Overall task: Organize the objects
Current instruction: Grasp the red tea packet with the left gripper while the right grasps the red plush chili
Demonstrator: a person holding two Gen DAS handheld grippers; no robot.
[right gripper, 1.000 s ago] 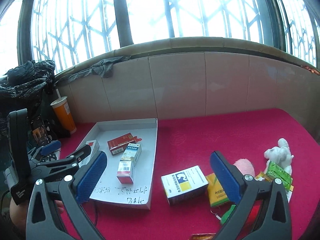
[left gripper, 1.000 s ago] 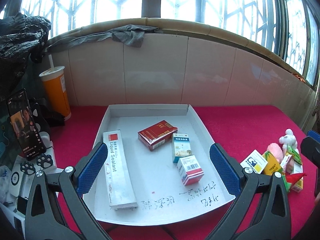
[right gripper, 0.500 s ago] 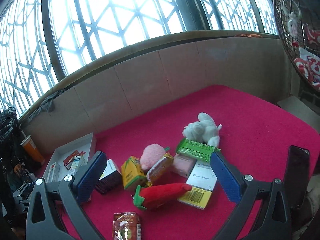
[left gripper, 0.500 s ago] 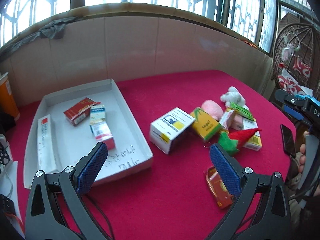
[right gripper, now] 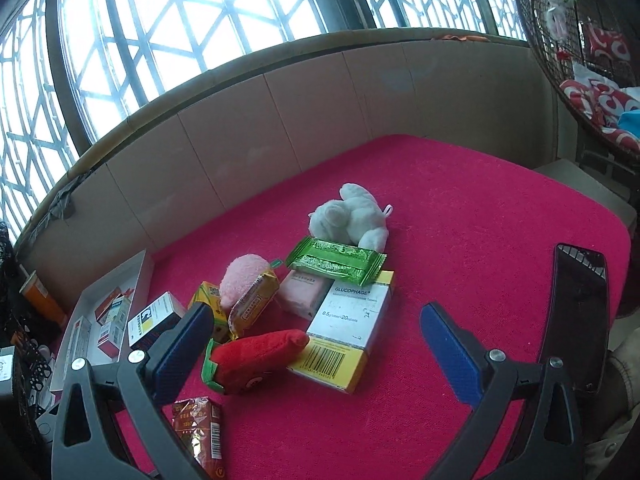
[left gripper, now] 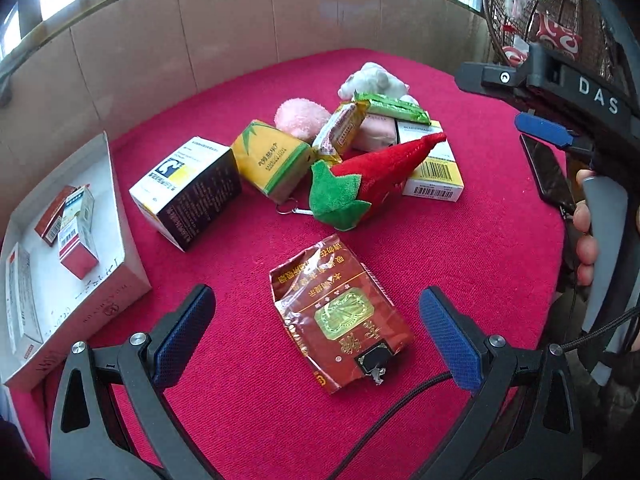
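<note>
Left gripper [left gripper: 316,320], jaws spread wide, straddles crumpled red packet [left gripper: 340,316] at lower centre, prob. lined up for pickup. Right gripper [right gripper: 316,340] also spread, empty, over pile w/ Glucophage box [right gripper: 348,320]; white tray [left gripper: 116,216] at left edge likely the destination.

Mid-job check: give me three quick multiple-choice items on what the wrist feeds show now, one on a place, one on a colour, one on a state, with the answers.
1. Where does the crumpled dark red packet lie?
A. Inside the white tray
B. On the red cloth between the left tongs' fingers
C. On top of the white plush

2. What colour is the wrapper resting on the Glucophage box?
A. Green
B. Blue
C. Black

3. How are the left tongs?
A. Shut on the chili plush
B. Shut on the packet
C. Open, holding nothing

Answers: 1 B, the packet sits on the cloth ahead of the tongs, outside the white tray. 2 A, the foil wrapper is bright green. 3 C, both blue pads stand wide apart with the packet untouched between them; the chili plush lies farther off.
</note>
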